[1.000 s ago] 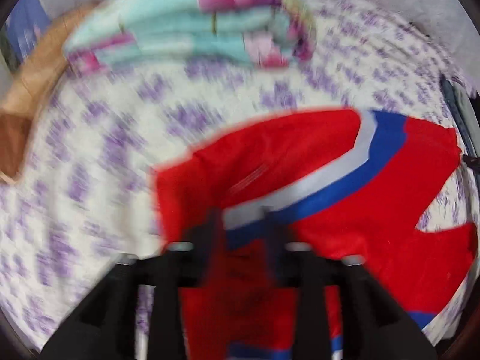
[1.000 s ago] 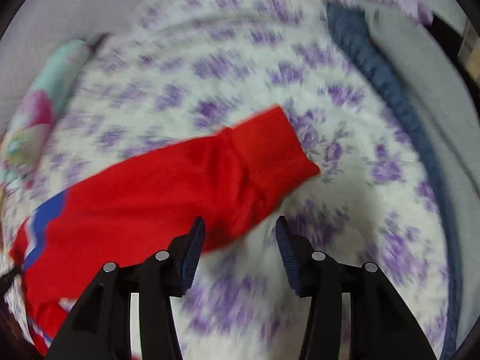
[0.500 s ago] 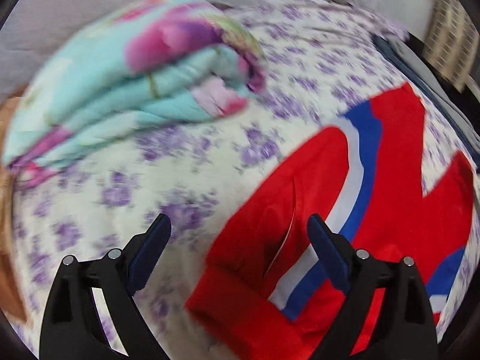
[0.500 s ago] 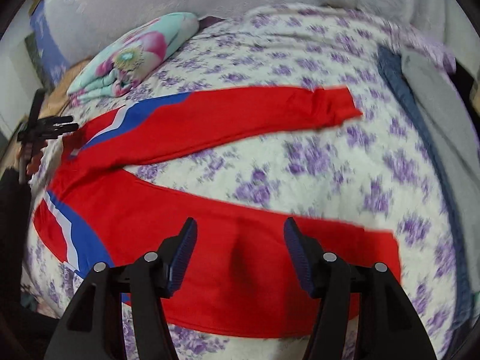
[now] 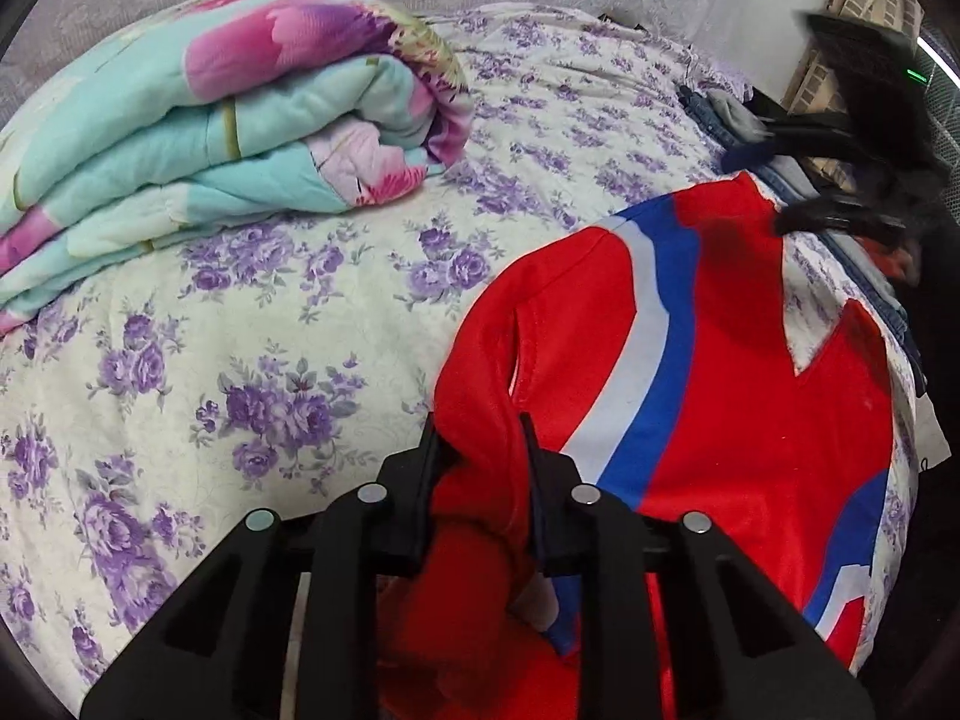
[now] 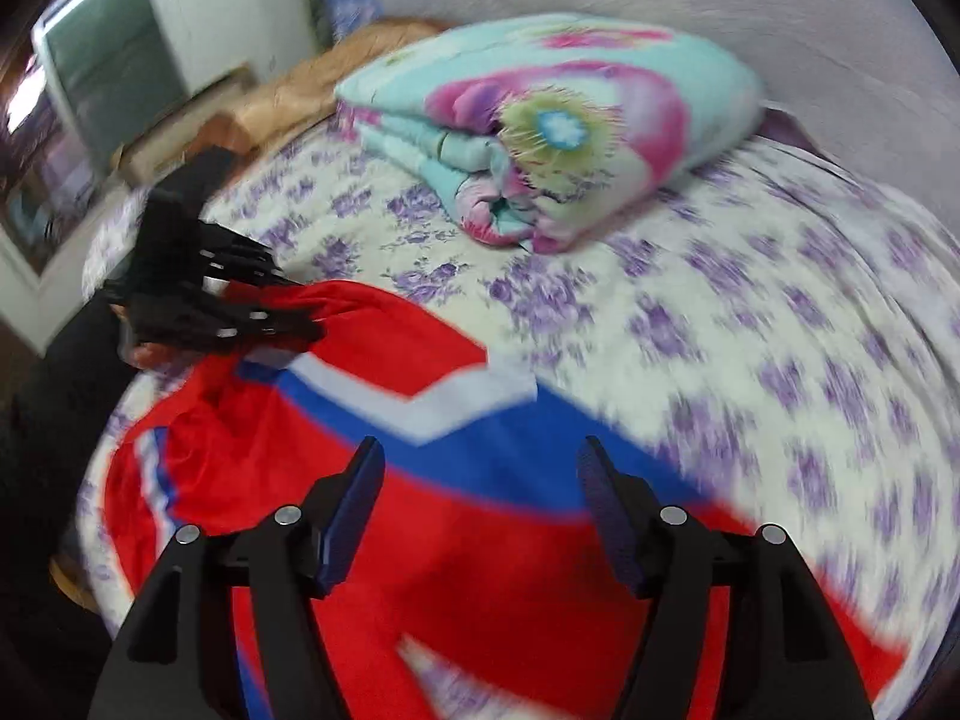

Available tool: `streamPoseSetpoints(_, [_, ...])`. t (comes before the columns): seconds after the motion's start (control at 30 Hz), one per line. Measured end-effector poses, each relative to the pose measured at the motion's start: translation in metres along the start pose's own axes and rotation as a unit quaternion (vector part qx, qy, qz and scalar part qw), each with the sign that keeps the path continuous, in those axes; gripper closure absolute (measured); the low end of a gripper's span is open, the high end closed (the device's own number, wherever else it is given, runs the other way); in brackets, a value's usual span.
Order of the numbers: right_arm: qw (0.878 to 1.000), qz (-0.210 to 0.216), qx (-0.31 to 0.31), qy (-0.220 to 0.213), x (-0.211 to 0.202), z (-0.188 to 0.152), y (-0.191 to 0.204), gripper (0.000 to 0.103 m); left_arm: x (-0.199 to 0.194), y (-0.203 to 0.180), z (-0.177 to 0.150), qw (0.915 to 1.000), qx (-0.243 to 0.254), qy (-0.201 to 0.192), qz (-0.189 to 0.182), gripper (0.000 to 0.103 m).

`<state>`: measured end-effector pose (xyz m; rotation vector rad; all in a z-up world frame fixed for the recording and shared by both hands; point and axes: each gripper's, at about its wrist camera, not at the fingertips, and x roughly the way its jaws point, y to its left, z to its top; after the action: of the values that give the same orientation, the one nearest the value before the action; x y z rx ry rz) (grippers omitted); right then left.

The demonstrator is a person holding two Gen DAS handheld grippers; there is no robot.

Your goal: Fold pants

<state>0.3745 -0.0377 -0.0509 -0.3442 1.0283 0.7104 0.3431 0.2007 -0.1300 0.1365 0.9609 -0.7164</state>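
The pants lay spread on the bed, filling the lower right of the left view. We judged them light, soft and limp, likely to sag and slide when lifted, so the thick waistband edge seemed the best hold, with a second grip farther along it. The left gripper pinched a bunched red fold there. Half a second earlier its fingers had stood spread over the waist. The right gripper hovered with fingers apart above the blue stripe, having swung toward the waist. A quilt sat upper left.
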Motion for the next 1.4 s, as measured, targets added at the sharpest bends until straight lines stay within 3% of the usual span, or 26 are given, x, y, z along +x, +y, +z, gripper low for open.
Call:
streamPoseSetpoints(0.17, [0.997, 0.037, -0.031, 0.063, 0.049, 0.021, -0.017, 0.036, -0.002, 0.003, 0.0, 1.0, 0.001, 0.0, 0.0, 0.081])
streamPoseSetpoints(0.3, [0.992, 0.042, -0.05, 0.113, 0.085, 0.021, -0.02, 0.036, -0.004, 0.003, -0.002, 1.0, 0.003, -0.003, 0.0, 0.081])
streamPoseSetpoints(0.37, [0.99, 0.071, -0.044, 0.117, 0.096, 0.014, -0.017, 0.073, -0.004, 0.003, -0.002, 1.0, 0.001, -0.003, 0.001, 0.081])
streamPoseSetpoints(0.4, [0.989, 0.084, -0.051, 0.111, 0.095, 0.013, -0.013, 0.097, -0.004, 0.003, -0.002, 1.0, -0.002, -0.003, 0.003, 0.081])
streamPoseSetpoints(0.47, [0.993, 0.066, -0.067, 0.078, 0.083, 0.012, -0.006, 0.097, -0.006, 0.005, 0.001, 0.9998, -0.01, -0.007, 0.014, 0.081])
streamPoseSetpoints(0.57, [0.998, 0.046, -0.035, 0.026, 0.068, 0.022, -0.021, 0.097, -0.007, 0.015, 0.009, 0.9985, -0.039, -0.025, 0.03, 0.08])
streamPoseSetpoints(0.67, [0.999, 0.036, -0.012, 0.021, 0.075, 0.023, -0.029, 0.097, 0.003, 0.029, 0.015, 0.9961, -0.074, -0.021, 0.043, 0.08])
streamPoseSetpoints(0.8, [1.0, 0.011, -0.015, 0.022, 0.074, 0.016, -0.015, 0.097, 0.007, 0.017, 0.014, 0.9964, -0.049, -0.007, 0.069, 0.08])
streamPoseSetpoints(0.93, [1.0, 0.008, -0.018, -0.013, 0.009, 0.009, 0.003, 0.097, -0.04, -0.002, 0.016, 0.9977, -0.023, -0.031, 0.055, 0.08])
streamPoseSetpoints(1.03, [0.999, 0.003, -0.035, -0.035, -0.05, -0.02, 0.045, 0.097, -0.08, -0.033, 0.005, 0.9969, 0.018, -0.051, 0.056, 0.08])
streamPoseSetpoints(1.13, [0.998, -0.003, -0.054, -0.033, -0.083, -0.067, 0.088, 0.097, -0.102, -0.064, -0.025, 0.9961, 0.052, -0.043, 0.057, 0.08])
streamPoseSetpoints(1.27, [0.999, -0.015, -0.051, -0.006, -0.077, -0.125, 0.152, 0.097, -0.112, -0.101, -0.082, 0.9948, 0.092, -0.01, 0.04, 0.08])
streamPoseSetpoints(1.4, [0.999, -0.018, -0.02, 0.027, -0.043, -0.174, 0.188, 0.097, -0.089, -0.106, -0.115, 0.996, 0.082, 0.029, 0.022, 0.08])
